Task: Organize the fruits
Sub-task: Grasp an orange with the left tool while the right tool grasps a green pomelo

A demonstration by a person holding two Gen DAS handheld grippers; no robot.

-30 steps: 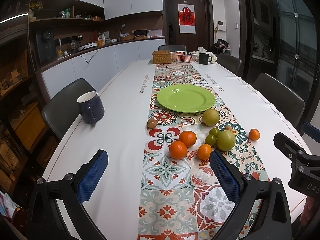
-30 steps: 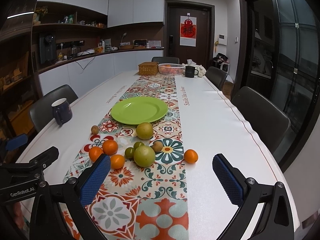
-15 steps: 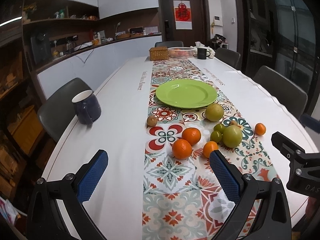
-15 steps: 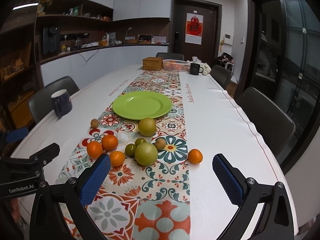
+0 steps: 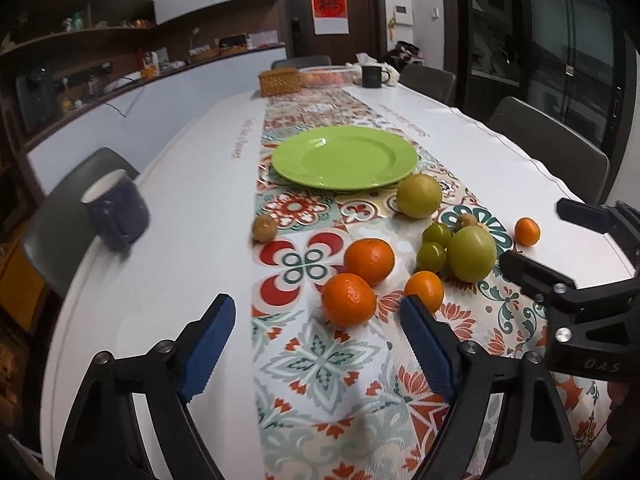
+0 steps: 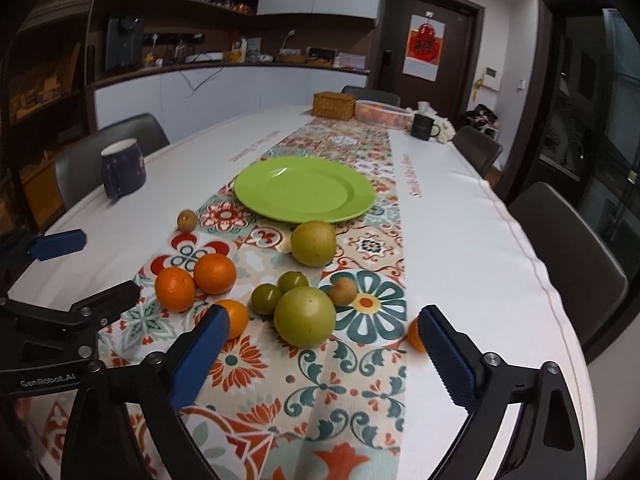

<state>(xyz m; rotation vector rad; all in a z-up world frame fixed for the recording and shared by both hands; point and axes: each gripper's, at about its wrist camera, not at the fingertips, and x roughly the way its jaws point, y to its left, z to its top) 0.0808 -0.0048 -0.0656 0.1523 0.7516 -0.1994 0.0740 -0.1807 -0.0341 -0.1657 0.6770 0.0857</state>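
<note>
- Near the front edge of the desk point(image 6: 460, 208), on the patterned runner point(image 6: 320, 364), loose fruit lies in a cluster; the green plate point(image 6: 304, 189) sits just beyond it, bare.
- Left hand-held gripper point(image 5: 318, 346): jaws wide, holding nothing, low over the runner. The nearest orange point(image 5: 349, 300) sits just ahead of the gap, toward the right pad.
- Right hand-held gripper point(image 6: 324, 354): jaws wide, holding nothing. The large green fruit point(image 6: 305, 317) sits straight ahead between the pads.
- Cluster, right wrist view: second orange point(image 6: 215, 273) touching or nearly touching the nearest one; a third, smaller orange point(image 6: 236, 318) partly behind the left pad; two small green fruits point(image 6: 266, 299) side by side; a small brown fruit point(image 6: 343, 291); a yellow-green fruit point(image 6: 313, 243) just short of the plate rim.
- Strays: small brown fruit point(image 6: 187, 220) to the left near the runner edge; small orange point(image 6: 414, 335) to the right, half hidden by the right pad.
- Handling judgement: oranges look firm with pebbled peel, fairly light, good pad grip. Take across the widest part, pads level.
- Green fruits look smooth-skinned, likely slicker; the large one is probably heaviest and needs a nearly full opening.
- All are round and will roll if nudged; neighbours are close, so approach from above. Squeeze gently, skins may bruise.
</note>
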